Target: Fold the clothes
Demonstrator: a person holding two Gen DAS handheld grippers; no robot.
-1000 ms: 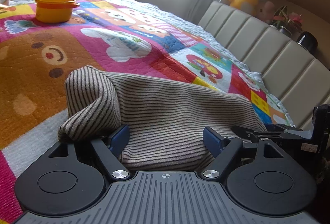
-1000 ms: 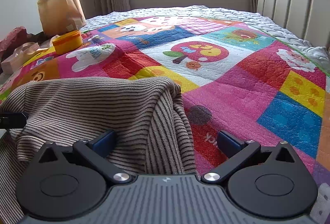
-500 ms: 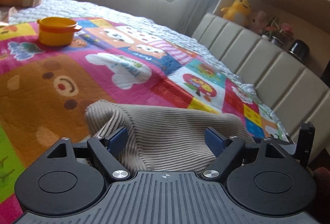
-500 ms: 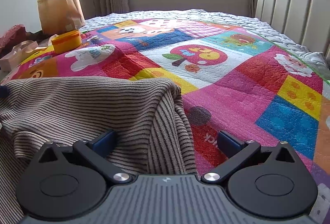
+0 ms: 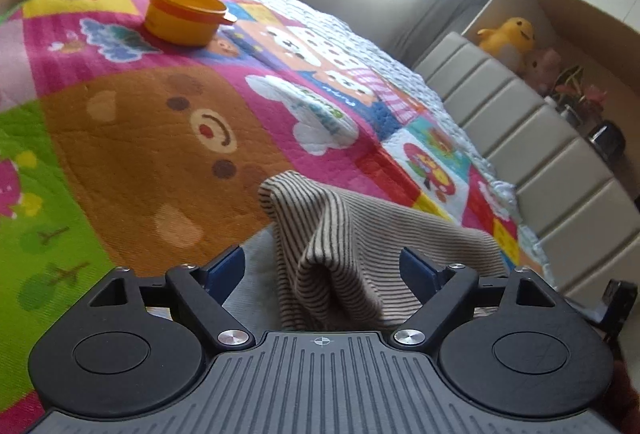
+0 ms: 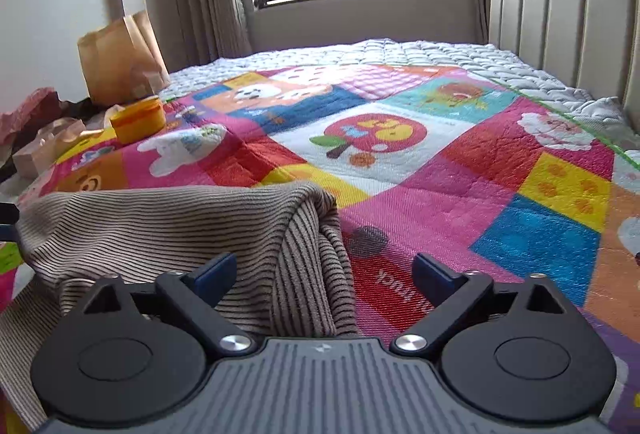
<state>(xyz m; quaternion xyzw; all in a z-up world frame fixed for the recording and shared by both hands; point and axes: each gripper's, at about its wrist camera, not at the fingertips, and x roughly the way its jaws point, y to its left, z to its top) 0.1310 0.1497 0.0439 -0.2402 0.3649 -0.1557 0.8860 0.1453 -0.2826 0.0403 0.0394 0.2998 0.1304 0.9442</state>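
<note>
A beige garment with thin dark stripes (image 5: 360,246) lies bunched on the colourful quilt (image 5: 152,138). In the left wrist view a raised fold of it stands between the spread fingers of my left gripper (image 5: 322,266), which is open and grips nothing. In the right wrist view the same garment (image 6: 168,226) spreads to the left, and its right edge drapes between the fingers of my right gripper (image 6: 324,272), also open. The right gripper's body shows at the left wrist view's lower right edge (image 5: 616,298).
An orange lidded pot (image 5: 184,14) stands on the quilt far ahead; it also shows in the right wrist view (image 6: 138,118). Paper bags (image 6: 120,58) and clutter lie at the bed's left side. A padded headboard (image 6: 560,30) runs along the right.
The left gripper has swung and tilted left, so the garment now shows smaller and more to the right. The garment's left part has sunk lower. The right gripper has hardly moved.
</note>
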